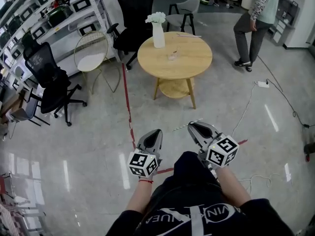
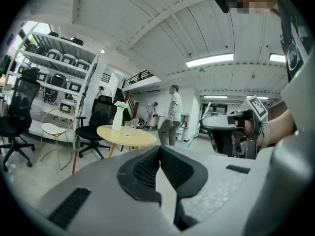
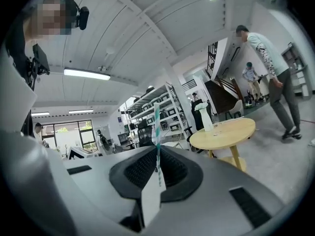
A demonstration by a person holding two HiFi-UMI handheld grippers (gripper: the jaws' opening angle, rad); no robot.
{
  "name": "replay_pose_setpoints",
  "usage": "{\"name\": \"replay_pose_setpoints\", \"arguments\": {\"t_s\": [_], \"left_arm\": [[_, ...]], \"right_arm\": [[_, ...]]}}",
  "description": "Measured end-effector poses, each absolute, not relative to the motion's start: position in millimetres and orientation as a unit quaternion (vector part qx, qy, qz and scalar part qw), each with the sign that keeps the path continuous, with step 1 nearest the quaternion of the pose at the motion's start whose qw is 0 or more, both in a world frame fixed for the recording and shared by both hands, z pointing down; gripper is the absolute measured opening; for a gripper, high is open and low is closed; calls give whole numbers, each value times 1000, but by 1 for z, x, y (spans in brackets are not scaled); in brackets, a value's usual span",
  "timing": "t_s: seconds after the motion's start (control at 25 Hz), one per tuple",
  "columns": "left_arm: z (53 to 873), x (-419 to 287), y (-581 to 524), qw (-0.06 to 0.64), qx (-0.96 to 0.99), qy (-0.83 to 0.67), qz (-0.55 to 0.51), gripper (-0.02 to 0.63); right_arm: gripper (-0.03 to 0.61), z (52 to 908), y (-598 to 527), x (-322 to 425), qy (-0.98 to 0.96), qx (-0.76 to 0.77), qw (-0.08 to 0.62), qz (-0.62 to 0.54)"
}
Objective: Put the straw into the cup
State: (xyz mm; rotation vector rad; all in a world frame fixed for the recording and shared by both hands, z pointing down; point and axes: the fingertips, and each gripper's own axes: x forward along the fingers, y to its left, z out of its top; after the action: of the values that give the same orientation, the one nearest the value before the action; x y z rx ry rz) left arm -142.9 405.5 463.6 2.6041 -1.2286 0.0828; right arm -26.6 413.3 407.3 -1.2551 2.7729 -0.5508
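Note:
A clear cup stands on the round wooden table a few steps ahead, beside a white vase of flowers. My right gripper is shut on a green-and-white striped straw, which sticks out to the left across its tips. In the right gripper view the straw rises upright between the jaws, with the table and cup far off at the right. My left gripper is shut with nothing in it; in its own view the pads meet. Both grippers are held level in front of the person's waist.
A person stands right of the table. A black office chair, a wire chair and shelving line the left; a grey chair sits behind the table. Red tape and a white cable lie on the floor.

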Motion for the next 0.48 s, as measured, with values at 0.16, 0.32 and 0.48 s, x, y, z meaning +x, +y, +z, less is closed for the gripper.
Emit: {"name": "replay_pose_setpoints", "arguments": {"t_s": [0.16, 0.32, 0.48], "left_arm": [[456, -132, 380, 124, 903, -411, 31, 9], [453, -125, 345, 121, 906, -404, 30, 9], [461, -121, 306, 131, 903, -407, 32, 9]], "right_arm": [[21, 406, 391, -19, 892, -412, 30, -184], [21, 412, 355, -15, 889, -415, 28, -193], [21, 420, 314, -10, 887, -414, 25, -202]]}}
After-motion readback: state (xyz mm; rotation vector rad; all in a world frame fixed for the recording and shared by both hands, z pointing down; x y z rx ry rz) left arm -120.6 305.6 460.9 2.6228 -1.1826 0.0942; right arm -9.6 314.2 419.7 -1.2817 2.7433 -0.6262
